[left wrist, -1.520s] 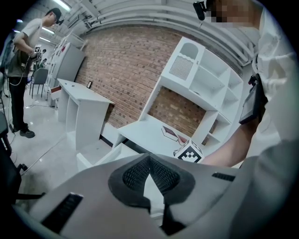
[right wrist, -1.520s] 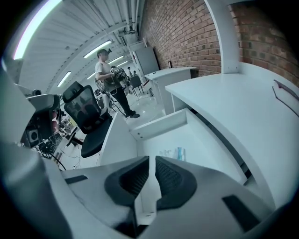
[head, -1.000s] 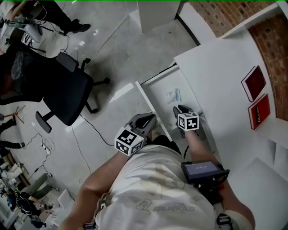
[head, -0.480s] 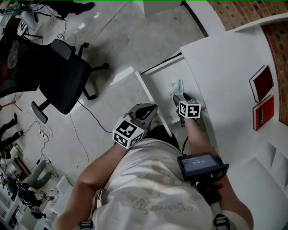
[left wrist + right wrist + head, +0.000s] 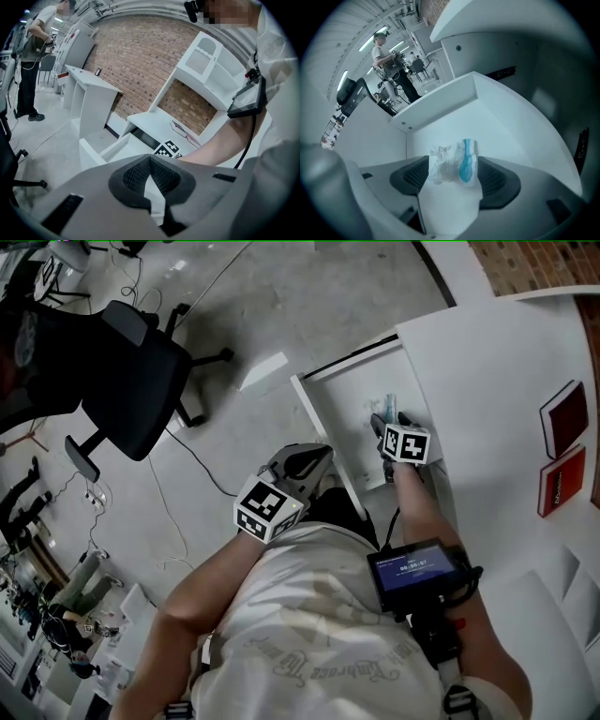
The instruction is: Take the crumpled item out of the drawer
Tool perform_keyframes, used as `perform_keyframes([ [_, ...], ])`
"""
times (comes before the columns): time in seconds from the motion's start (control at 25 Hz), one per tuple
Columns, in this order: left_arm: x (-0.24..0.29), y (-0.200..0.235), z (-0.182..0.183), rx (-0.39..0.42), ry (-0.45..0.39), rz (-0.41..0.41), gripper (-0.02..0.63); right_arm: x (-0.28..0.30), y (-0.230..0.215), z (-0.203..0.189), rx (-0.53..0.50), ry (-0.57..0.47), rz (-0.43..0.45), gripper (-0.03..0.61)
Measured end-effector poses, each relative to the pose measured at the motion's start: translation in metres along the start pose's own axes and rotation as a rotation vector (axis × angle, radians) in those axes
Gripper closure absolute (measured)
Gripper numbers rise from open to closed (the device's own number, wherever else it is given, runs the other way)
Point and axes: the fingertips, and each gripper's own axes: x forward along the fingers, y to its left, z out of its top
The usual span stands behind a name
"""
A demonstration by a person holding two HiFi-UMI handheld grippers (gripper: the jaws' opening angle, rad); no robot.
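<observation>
The white drawer (image 5: 333, 423) stands pulled out from the white desk. On its floor lies the crumpled item (image 5: 387, 406), a wad of clear and white wrap with a blue patch. My right gripper (image 5: 383, 421) points steeply down into the drawer. Its jaws have just been opening and now stand wide. In the right gripper view the crumpled item (image 5: 454, 161) lies between the two dark pads (image 5: 412, 176), and neither pad presses on it. My left gripper (image 5: 314, 465) hangs outside the drawer's front left edge, its pads (image 5: 136, 176) meeting at the tips with nothing between them.
A black office chair (image 5: 122, 381) stands on the grey floor to the left, with a cable (image 5: 187, 460) trailing near it. Two red books (image 5: 564, 418) lie on the desk top (image 5: 487, 362) to the right. A small screen (image 5: 412, 570) is strapped to the right forearm.
My right gripper has sunk into the drawer, its jaws now wide around the crumpled item. My left gripper has dropped a little beside the drawer's front.
</observation>
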Motion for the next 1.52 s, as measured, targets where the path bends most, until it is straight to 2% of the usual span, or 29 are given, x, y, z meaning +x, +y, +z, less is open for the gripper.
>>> perform_keyframes([
  [0.24, 0.004, 0.01, -0.007, -0.013, 0.011, 0.008, 0.594, 0.023, -0.011, -0.012, 0.065, 0.045, -0.017, 0.25],
  [0.8, 0.003, 0.022, -0.008, -0.044, 0.019, 0.027, 0.594, 0.035, -0.012, -0.019, 0.005, 0.094, -0.024, 0.256],
  [1.04, 0.007, 0.026, -0.007, -0.046, 0.018, 0.023, 0.594, 0.037, -0.009, -0.016, -0.036, 0.089, -0.006, 0.37],
  [1.16, 0.005, 0.027, -0.007, -0.049, 0.016, 0.024, 0.594, 0.036, -0.006, -0.013, -0.031, 0.079, 0.001, 0.405],
  [1.36, 0.004, 0.024, -0.01, -0.04, 0.024, 0.02, 0.594, 0.032, 0.0, -0.009, -0.037, 0.078, 0.024, 0.44],
  [1.52, 0.0, 0.019, -0.007, -0.03, 0.008, 0.022, 0.594, 0.027, 0.002, -0.009, -0.043, 0.071, 0.027, 0.445],
])
